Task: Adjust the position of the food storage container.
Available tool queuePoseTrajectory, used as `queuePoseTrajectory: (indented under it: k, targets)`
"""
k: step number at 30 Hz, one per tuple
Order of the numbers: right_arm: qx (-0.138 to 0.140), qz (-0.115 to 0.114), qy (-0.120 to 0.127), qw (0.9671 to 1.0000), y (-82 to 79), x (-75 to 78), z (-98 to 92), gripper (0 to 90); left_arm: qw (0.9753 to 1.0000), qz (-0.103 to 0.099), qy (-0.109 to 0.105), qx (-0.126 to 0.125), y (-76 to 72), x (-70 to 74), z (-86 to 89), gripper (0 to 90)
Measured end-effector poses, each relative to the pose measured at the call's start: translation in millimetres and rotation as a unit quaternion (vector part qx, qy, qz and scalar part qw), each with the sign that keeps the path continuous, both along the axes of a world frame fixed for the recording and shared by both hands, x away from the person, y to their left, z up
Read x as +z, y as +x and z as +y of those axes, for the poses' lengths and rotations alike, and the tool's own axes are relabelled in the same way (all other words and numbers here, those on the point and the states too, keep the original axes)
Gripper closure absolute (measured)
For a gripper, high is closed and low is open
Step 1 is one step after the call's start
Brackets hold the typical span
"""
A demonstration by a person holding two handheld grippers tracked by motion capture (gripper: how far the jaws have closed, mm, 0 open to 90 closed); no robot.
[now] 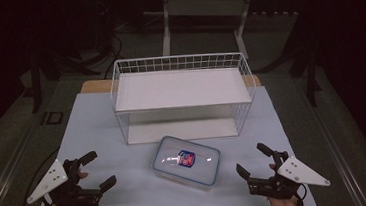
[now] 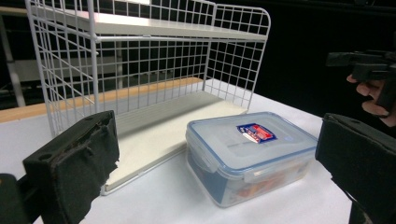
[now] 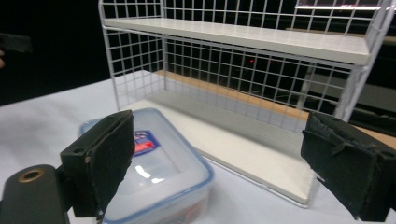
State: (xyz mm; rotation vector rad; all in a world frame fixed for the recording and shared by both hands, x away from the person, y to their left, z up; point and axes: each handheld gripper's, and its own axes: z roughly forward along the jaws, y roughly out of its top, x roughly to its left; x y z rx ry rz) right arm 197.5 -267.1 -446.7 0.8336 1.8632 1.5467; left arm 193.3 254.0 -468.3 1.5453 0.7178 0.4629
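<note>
A clear plastic food box with a blue-rimmed lid and a red and blue sticker lies on the white table, just in front of a white two-level wire shelf. My left gripper rests open at the table's front left, pointing toward the box. At the front right my right gripper also stands open with nothing between its jaws. The box sits low and left in the right gripper view, with the shelf behind it.
The table top is a pale sheet with a wooden edge showing behind the shelf. Dark floor, cables and a metal frame lie beyond the table. In the left gripper view the other hand and its gripper show at far right.
</note>
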Motion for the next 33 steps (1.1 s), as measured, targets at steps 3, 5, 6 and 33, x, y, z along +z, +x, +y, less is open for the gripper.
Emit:
queuePoseTrajectory:
  k: [3,5,6,33]
  targets:
    - [0.005,0.012,0.000,0.9999,-0.9,2.4,2.7,9.9,1.0000,-0.003,-0.002,0.002,0.2,-0.2,1.0,0.0]
    - [0.015,0.013,0.008,0.9998,-2.6,4.1,4.8,9.9,1.0000,-0.003,-0.003,0.003,0.1,-0.2,1.9,0.0]
    - [0.020,0.013,0.007,0.9997,-5.0,8.2,8.1,9.8,1.0000,-0.007,-0.003,0.006,-0.3,0.2,2.6,0.0]
    - [0.164,0.171,-0.044,0.9706,-7.5,-33.0,68.0,52.3,1.0000,-0.005,0.004,0.005,0.6,-1.2,1.7,0.0]
